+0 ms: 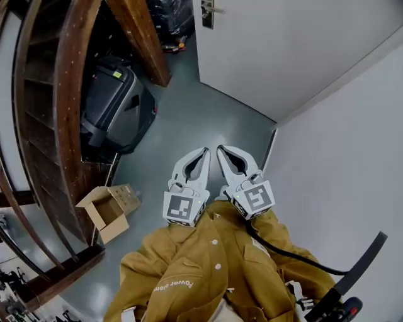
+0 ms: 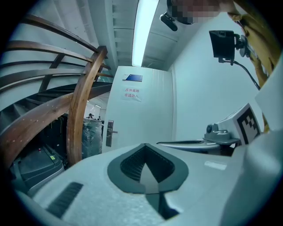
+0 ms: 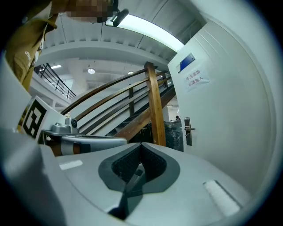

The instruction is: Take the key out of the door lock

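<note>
Approach step: my left gripper [image 1: 201, 156] and right gripper [image 1: 224, 153] are clenched, empty; lock [image 1: 207, 16] top centre, key perhaps in it. Next, I close in.

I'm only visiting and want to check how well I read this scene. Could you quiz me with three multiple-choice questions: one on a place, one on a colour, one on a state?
1. Where is the open box?
A. On the floor by the stairs
B. Against the door
C. On a shelf

2. What colour is the person's jacket?
A. Blue
B. Mustard brown
C. White

3. How do the left gripper and right gripper stand?
A. Both wide open
B. Left shut on a key
C. Both shut, empty

Answers:
1 A: the head view shows it on the grey floor beside the wooden stairs.
2 B: the jacket below the grippers is that colour.
3 C: each gripper view shows its jaws together with nothing between them.
</note>
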The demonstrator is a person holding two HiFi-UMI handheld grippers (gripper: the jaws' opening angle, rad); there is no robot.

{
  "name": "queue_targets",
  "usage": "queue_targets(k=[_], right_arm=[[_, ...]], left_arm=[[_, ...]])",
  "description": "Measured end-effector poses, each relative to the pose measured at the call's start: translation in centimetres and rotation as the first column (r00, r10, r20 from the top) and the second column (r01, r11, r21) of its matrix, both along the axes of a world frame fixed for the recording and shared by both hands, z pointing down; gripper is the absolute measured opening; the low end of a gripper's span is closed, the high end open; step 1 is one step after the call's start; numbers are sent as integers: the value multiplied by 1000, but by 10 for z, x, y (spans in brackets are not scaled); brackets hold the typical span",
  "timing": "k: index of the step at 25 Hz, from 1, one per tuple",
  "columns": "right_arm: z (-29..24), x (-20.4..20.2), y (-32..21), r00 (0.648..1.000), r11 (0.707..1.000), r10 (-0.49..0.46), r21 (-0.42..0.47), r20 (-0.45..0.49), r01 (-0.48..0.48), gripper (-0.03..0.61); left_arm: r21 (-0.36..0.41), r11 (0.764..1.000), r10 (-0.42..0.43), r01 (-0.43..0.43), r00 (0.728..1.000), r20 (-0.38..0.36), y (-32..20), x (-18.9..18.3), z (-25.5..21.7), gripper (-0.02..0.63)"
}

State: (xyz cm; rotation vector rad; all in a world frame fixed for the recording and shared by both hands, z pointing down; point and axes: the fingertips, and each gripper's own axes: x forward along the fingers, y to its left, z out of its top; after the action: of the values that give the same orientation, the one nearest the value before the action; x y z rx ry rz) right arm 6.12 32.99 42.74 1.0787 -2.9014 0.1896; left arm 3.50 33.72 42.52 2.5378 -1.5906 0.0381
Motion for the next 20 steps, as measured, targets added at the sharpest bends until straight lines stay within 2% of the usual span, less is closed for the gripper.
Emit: queue_targets(k=[1, 3, 10, 13, 15, 20], right_arm=[[-1, 0, 1, 1000, 1000, -5, -7, 14, 5, 3], [-3, 4, 0, 1000, 1000, -6, -2, 15, 6, 102], [-6, 32, -18, 1000, 999, 18, 31, -24, -17, 43], [-5, 49, -24, 999, 999, 25, 29, -25, -25, 25], [-5, 56, -30, 999, 999, 30, 39, -37, -28, 21], [9, 54, -53, 999, 1000, 21, 12, -45, -21, 12]], left_arm=[[10, 1000, 4, -4, 1000, -7, 0, 1, 0, -3], [35, 999, 4, -3, 1000, -25, -3, 6, -6, -3], [11, 1000, -8, 8, 1000, -6, -18, 27, -7, -3], [58, 998, -30, 33, 999, -44, -25, 37, -17, -3], [62, 997, -48, 51, 998, -48, -29, 39, -18, -3], [5, 997, -77, 77, 997, -14, -46, 33, 3, -3]])
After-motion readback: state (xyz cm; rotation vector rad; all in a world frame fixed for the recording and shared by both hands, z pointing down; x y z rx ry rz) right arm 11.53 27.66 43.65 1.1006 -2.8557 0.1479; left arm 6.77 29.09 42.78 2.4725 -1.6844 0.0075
